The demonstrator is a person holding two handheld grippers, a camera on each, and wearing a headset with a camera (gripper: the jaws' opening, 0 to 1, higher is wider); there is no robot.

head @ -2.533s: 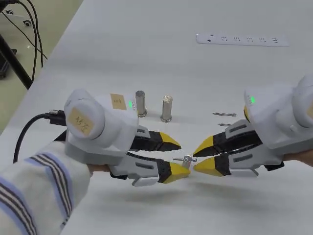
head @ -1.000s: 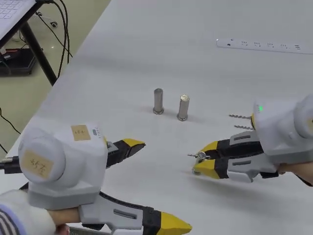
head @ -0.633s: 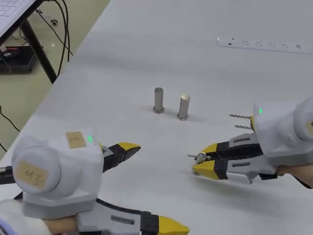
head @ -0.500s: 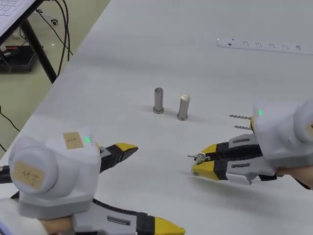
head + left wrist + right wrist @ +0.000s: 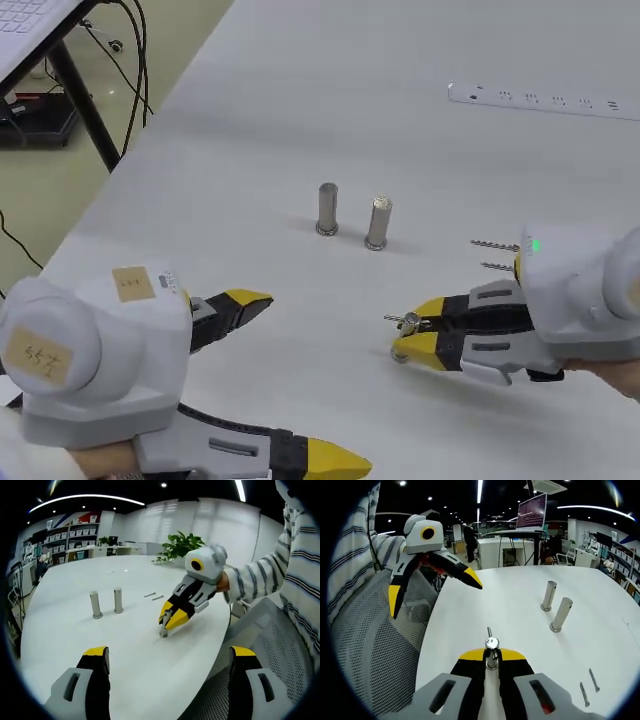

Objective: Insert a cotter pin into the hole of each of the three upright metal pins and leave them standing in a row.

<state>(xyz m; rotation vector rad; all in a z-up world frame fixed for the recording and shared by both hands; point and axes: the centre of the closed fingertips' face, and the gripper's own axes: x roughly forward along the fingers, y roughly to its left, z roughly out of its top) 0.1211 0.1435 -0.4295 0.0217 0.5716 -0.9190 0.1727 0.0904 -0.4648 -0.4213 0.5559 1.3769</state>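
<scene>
My right gripper (image 5: pixel 405 331) is shut on a metal pin (image 5: pixel 408 322) that has a cotter pin through its top; the pin's foot is at the tabletop. Its own view shows the pin (image 5: pixel 491 645) between the shut yellow jaws, with the cotter pin (image 5: pixel 489 631) poking out. Two more metal pins (image 5: pixel 327 209) (image 5: pixel 377 222) stand upright side by side beyond it. My left gripper (image 5: pixel 300 382) hangs wide open near the table's front edge, holding nothing, well left of the held pin. In the left gripper view, the right gripper (image 5: pixel 174 618) holds the pin (image 5: pixel 163 631).
Two loose cotter pins (image 5: pixel 493 245) (image 5: pixel 497 266) lie on the white table (image 5: pixel 300 120) to the right of the upright pins. A white power strip (image 5: pixel 540 100) lies at the far right. A desk leg and cables (image 5: pixel 90 90) are off the table's left edge.
The left gripper has let go beside the held pin, opened wide and drawn back to the near left. The right gripper stays shut on the pin.
</scene>
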